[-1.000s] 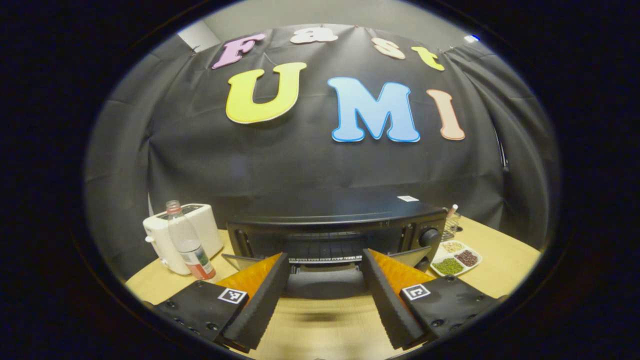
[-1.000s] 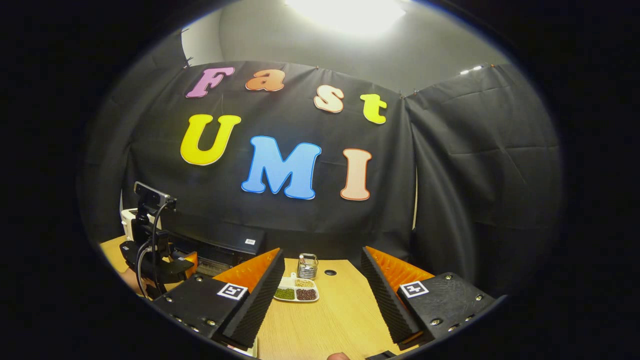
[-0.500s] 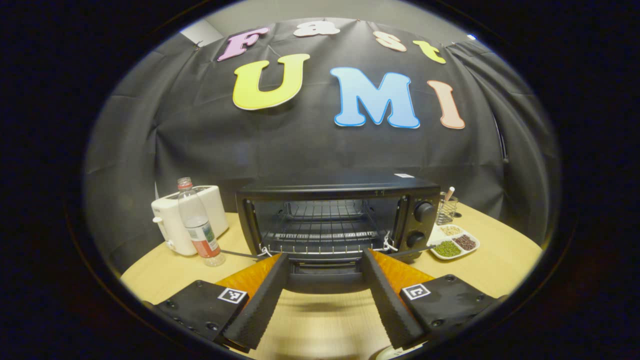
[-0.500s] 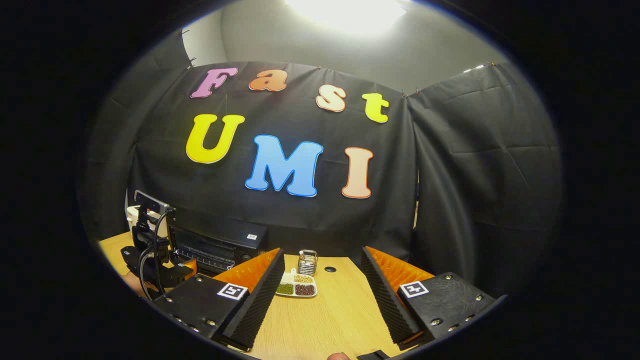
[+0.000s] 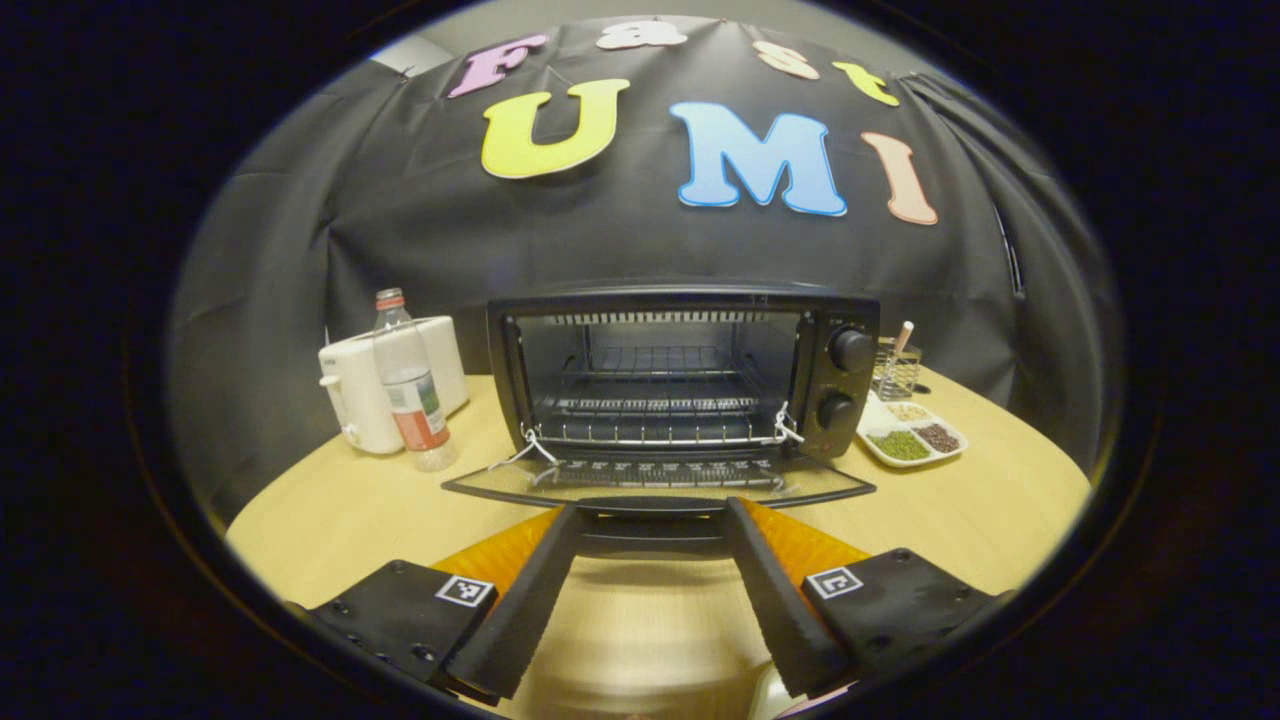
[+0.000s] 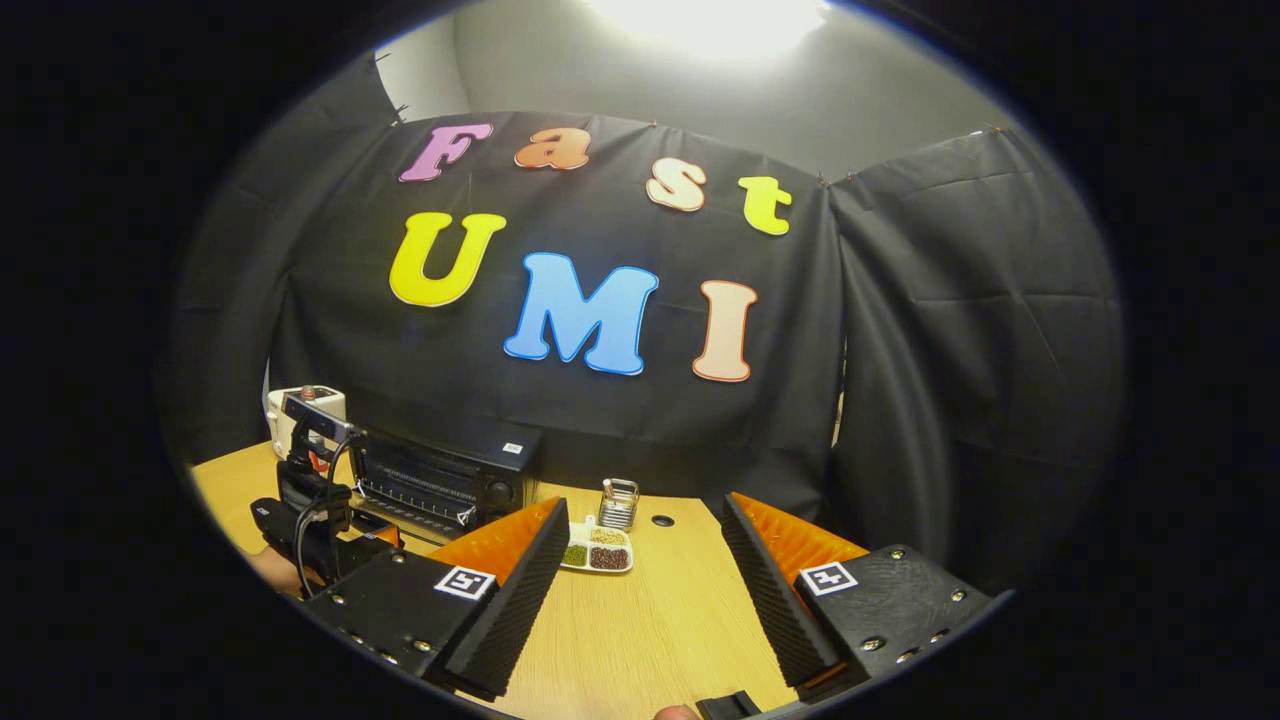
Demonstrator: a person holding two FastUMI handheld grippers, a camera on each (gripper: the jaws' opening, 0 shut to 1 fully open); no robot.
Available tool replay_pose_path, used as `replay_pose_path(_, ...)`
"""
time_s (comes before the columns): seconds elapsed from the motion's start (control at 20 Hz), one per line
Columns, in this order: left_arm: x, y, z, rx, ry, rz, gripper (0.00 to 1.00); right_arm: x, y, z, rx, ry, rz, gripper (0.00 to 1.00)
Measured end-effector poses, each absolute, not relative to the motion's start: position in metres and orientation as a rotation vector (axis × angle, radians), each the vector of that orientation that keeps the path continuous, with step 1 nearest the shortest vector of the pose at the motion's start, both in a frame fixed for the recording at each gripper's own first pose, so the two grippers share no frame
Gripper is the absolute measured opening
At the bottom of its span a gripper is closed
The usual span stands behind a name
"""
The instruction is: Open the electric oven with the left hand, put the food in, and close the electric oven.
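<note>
Wooden table (image 5: 330, 520), 1 oven (image 5: 680, 375), 2 knobs (image 5: 850, 350)

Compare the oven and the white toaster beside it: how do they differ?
The oven is black; the toaster is white. The oven is wider and taller than the toaster. The oven's glass door lies folded down, showing wire racks inside, while the toaster has no door in sight. Both stand on the wooden table.

I see the black electric oven (image 5: 680, 375) standing on the table with its glass door (image 5: 660, 487) dropped fully open, lying nearly flat toward me. Inside, a wire rack (image 5: 655, 405) sits level and bare. Two round knobs (image 5: 850, 350) are stacked on its right panel.
</note>
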State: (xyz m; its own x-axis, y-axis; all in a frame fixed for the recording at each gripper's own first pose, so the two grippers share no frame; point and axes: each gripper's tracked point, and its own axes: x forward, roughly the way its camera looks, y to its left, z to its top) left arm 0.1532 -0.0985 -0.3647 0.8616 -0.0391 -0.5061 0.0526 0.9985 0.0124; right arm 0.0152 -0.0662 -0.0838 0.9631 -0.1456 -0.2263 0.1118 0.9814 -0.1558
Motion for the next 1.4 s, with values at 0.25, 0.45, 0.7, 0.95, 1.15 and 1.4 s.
replay_pose_path(0.25, 0.135, -0.088, -0.379, 0.032, 0.566, -0.009, 0.98, 0.001, -0.062, -0.095, -0.130, 0.271, -0.099, 0.95)
replay_pose_path(0.45, 0.118, -0.074, -0.340, 0.033, 0.525, 0.017, 0.98, -0.003, -0.057, -0.097, -0.089, 0.272, -0.066, 0.95)
replay_pose_path(0.7, 0.108, -0.057, -0.244, 0.023, 0.371, 0.011, 0.98, 0.006, -0.046, -0.106, 0.016, 0.281, -0.026, 0.95)
replay_pose_path(0.95, 0.090, -0.040, -0.162, 0.016, 0.246, 0.016, 1.00, 0.011, -0.021, -0.133, 0.104, 0.367, 0.067, 0.95)
replay_pose_path(1.15, 0.064, -0.026, -0.115, 0.026, 0.170, 0.031, 1.00, 0.008, 0.005, -0.169, 0.240, 0.511, 0.150, 0.95)
replay_pose_path(1.4, 0.039, -0.008, -0.080, 0.048, 0.123, 0.064, 1.00, 0.001, 0.032, -0.221, 0.408, 0.721, 0.233, 0.98)
